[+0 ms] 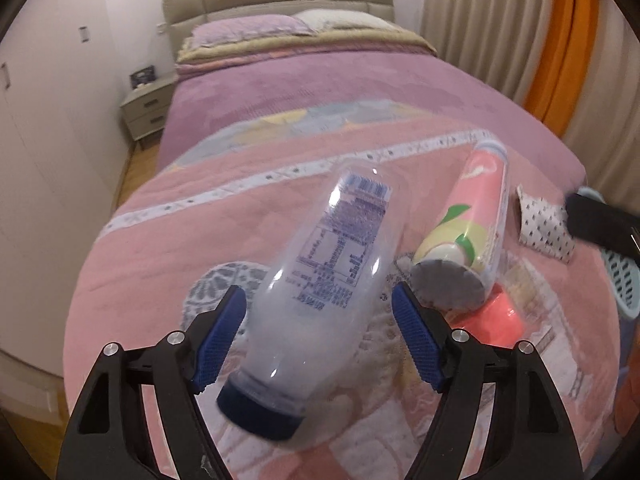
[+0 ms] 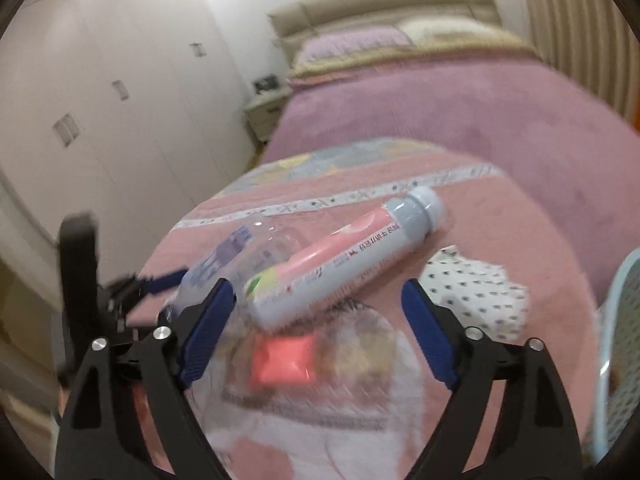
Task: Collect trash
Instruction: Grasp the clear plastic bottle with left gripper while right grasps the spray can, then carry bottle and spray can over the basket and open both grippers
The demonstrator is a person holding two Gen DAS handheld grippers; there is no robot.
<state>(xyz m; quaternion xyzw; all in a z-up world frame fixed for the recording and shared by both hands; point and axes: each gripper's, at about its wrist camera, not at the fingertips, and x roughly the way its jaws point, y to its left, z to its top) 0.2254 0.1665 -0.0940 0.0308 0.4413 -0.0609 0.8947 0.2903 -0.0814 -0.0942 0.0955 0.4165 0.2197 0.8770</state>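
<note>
Left gripper [image 1: 318, 332] jaws spread wide around a clear plastic bottle [image 1: 320, 276] with a dark blue cap, lower centre of the left wrist view; pads flank it, contact unclear through blur. Right gripper [image 2: 316, 328] jaws wide open, holding nothing, over a pink packet [image 2: 284, 362] on the pink bedspread [image 2: 500, 216]. Pink-labelled bottle [image 2: 344, 264] lies centre frame, spotted wrapper [image 2: 472, 292] right of it, light blue basket [image 2: 616, 340] at right edge.

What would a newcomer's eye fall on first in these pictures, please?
A clear bottle with a dark blue cap lies between the open left tongs on the pink bedspread. Right of it lies a pink tube, one end above a red packet.
</note>
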